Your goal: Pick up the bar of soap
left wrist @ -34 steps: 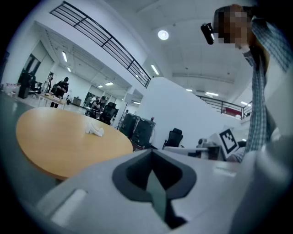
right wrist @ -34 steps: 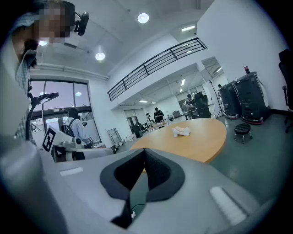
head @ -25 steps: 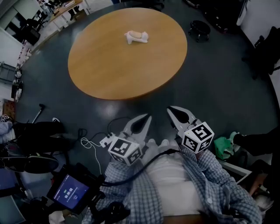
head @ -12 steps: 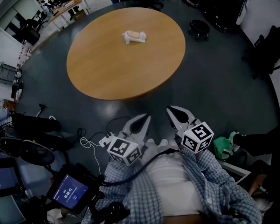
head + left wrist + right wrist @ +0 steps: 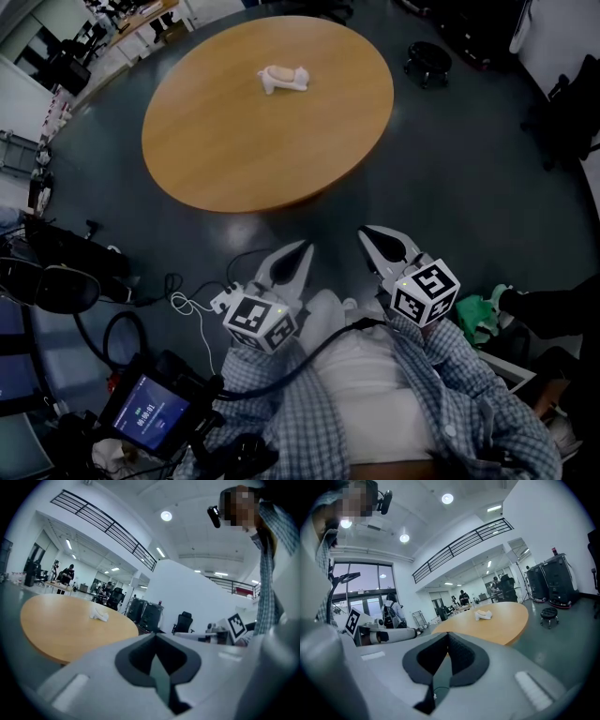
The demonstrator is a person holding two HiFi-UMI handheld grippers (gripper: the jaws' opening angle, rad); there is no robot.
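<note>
The bar of soap point(image 5: 283, 78) is a pale, whitish lump lying on the far half of a round wooden table point(image 5: 262, 141). It also shows small and distant in the left gripper view point(image 5: 99, 615) and the right gripper view point(image 5: 483, 615). My left gripper point(image 5: 303, 247) and right gripper point(image 5: 368, 232) are held close to the person's body, well short of the table's near edge and over the dark floor. Both point toward the table. The jaws of each are shut with nothing between them point(image 5: 157, 667) point(image 5: 443, 667).
A black stool point(image 5: 427, 61) stands right of the table. White cables point(image 5: 187, 302) lie on the floor near the left gripper. A device with a lit screen point(image 5: 150, 412) is at lower left, a green object point(image 5: 483, 314) at right. Black cases point(image 5: 150, 616) stand beyond the table.
The left gripper has shifted a little left and tilted. The table and soap drift slightly left in the view as the head moves. The right gripper stays put.
</note>
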